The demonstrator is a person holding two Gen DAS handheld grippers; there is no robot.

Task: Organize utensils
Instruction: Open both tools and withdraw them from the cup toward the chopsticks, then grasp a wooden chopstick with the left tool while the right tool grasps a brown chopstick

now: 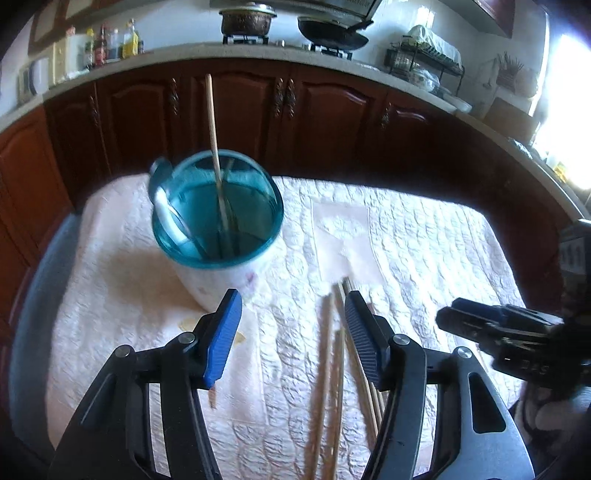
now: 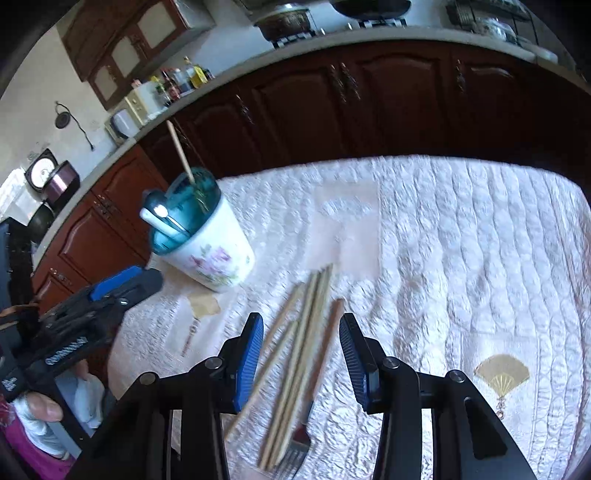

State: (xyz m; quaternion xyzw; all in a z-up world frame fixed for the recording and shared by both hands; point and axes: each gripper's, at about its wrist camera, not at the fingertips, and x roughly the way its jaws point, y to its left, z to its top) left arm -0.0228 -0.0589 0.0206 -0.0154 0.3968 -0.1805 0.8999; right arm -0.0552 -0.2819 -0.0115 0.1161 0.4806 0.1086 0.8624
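Note:
A white floral cup (image 1: pixel 221 273) (image 2: pixel 214 254) with a teal inside stands on the quilted cloth. It holds one upright wooden chopstick (image 1: pixel 216 147) (image 2: pixel 181 155) and a spoon (image 1: pixel 166 206) (image 2: pixel 159 214). Several loose chopsticks (image 1: pixel 328 354) (image 2: pixel 299 347) and a wooden-handled fork (image 2: pixel 295 446) lie on the cloth. My left gripper (image 1: pixel 291 314) is open and empty, just in front of the cup, with chopsticks between its fingers. My right gripper (image 2: pixel 301 332) is open and empty above the chopsticks and fork; it also shows in the left wrist view (image 1: pixel 491 332).
The pale quilted cloth (image 2: pixel 461 240) covers the table. Dark wooden cabinets (image 1: pixel 295 110) and a counter with bottles (image 1: pixel 110 40), a pot (image 1: pixel 247 18) and a wok (image 1: pixel 332 33) run behind it. A small brown stain (image 2: pixel 203 306) lies by the cup.

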